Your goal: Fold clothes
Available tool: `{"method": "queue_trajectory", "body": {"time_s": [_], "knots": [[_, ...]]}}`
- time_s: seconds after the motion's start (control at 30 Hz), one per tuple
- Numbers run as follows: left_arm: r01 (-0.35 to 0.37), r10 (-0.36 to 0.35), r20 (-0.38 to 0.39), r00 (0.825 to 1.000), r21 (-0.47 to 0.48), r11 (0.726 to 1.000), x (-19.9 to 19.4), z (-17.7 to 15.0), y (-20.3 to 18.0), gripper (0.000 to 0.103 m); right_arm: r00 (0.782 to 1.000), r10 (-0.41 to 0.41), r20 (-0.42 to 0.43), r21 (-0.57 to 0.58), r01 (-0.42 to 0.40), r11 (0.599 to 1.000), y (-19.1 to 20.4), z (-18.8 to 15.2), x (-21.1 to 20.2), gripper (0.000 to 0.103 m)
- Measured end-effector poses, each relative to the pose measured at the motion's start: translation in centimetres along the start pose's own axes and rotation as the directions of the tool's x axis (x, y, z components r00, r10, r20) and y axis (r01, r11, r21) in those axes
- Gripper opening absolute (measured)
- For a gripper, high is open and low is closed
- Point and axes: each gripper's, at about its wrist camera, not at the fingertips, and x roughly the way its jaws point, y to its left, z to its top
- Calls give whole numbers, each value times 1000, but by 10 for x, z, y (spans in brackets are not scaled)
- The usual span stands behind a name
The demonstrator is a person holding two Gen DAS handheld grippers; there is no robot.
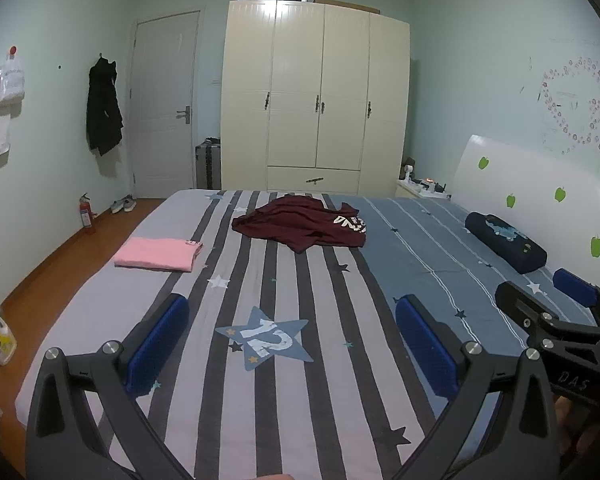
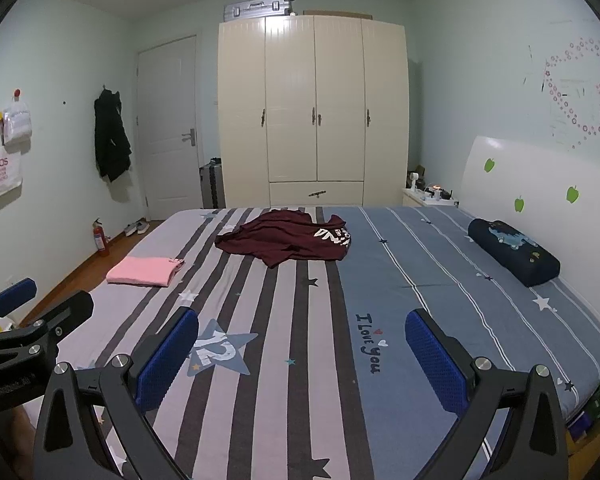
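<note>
I kept the left gripper (image 1: pixel 292 336) and the right gripper (image 2: pixel 302 354) spread wide and empty. The maroon shirt (image 1: pixel 300 226) lay crumpled far across the bed (image 1: pixel 340 360), beyond the folded pink garment (image 1: pixel 158 254). It looked soft, light and limp; I judged its outer edges best for pinching.

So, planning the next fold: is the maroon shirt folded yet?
No. The maroon shirt lies crumpled, edges uneven; the pink one is folded flat.

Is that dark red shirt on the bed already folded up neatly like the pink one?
No, the dark red shirt lies crumpled and spread out on the bed, while the pink garment is a flat folded rectangle.
</note>
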Motion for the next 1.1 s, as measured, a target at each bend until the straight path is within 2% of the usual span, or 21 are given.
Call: {"method": "queue_trajectory", "body": {"time_s": [0.4,1.1], "knots": [[-6,6,10,1000,8,1000,-4,3,0,102,1000,8,2,-7,-8,1000,-9,-2,3,102],[-16,15,27,1000,17,1000,-8,5,-2,102,1000,8,8,-4,-8,1000,-3,3,-1,102]]}}
